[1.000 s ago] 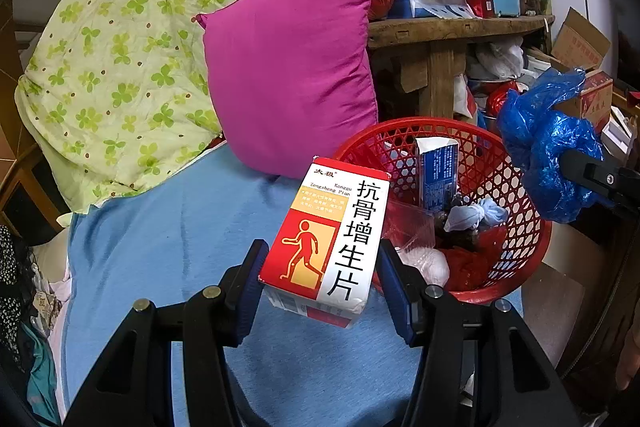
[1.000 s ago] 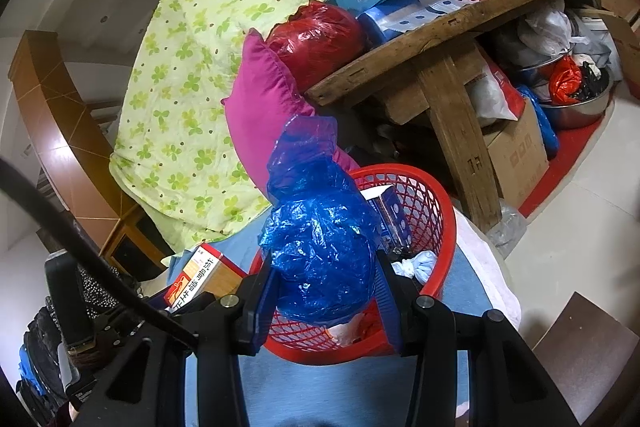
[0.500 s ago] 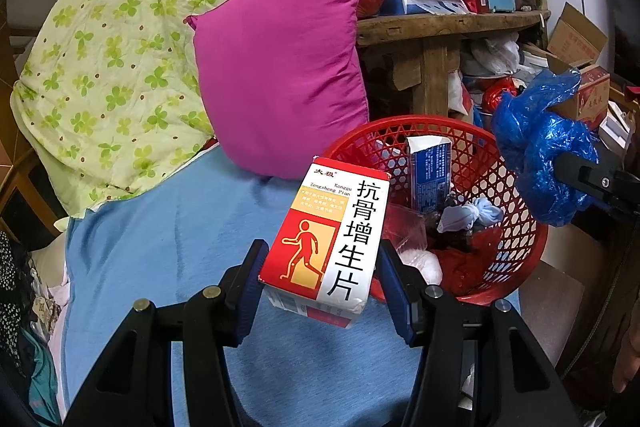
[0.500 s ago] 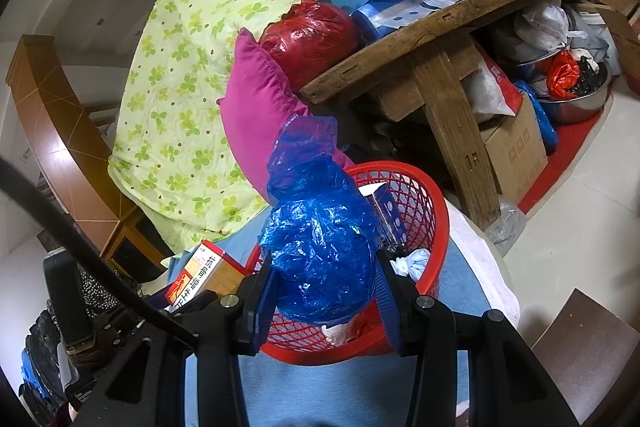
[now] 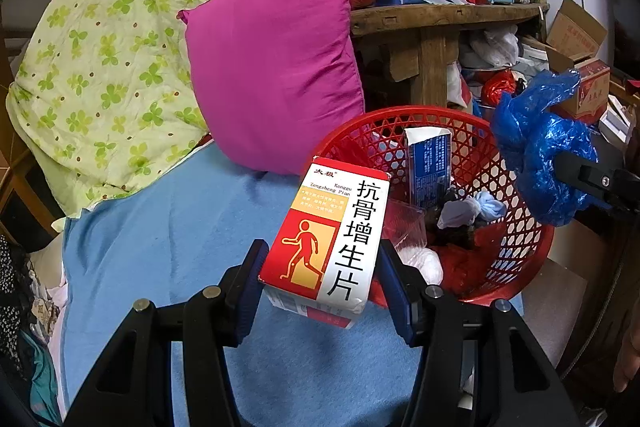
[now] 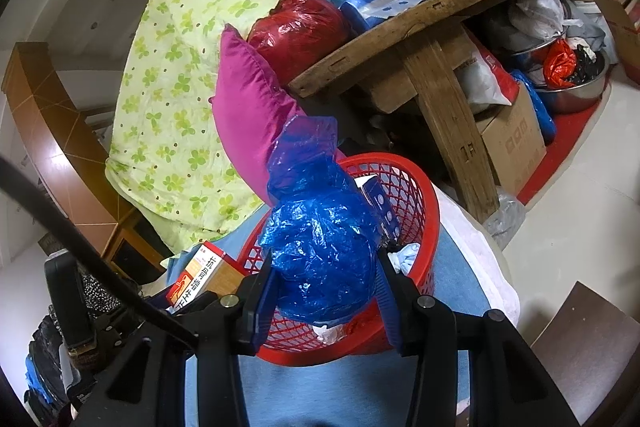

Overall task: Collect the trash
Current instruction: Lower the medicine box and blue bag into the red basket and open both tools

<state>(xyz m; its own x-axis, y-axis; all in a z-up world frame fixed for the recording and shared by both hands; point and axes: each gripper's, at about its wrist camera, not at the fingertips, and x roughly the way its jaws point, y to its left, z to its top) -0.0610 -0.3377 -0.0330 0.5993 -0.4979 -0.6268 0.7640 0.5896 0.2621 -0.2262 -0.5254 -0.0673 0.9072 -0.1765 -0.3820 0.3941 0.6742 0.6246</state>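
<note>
Left wrist view: medicine box (image 5: 332,239) clamped in left gripper (image 5: 322,285) beside red basket (image 5: 516,251).

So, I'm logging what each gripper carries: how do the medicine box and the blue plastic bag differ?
The medicine box is rigid, printed red, white and orange; the blue plastic bag is soft, crumpled and plain. The box sits short of the red basket; the bag hangs over it. Both are clamped between gripper pads.
</note>
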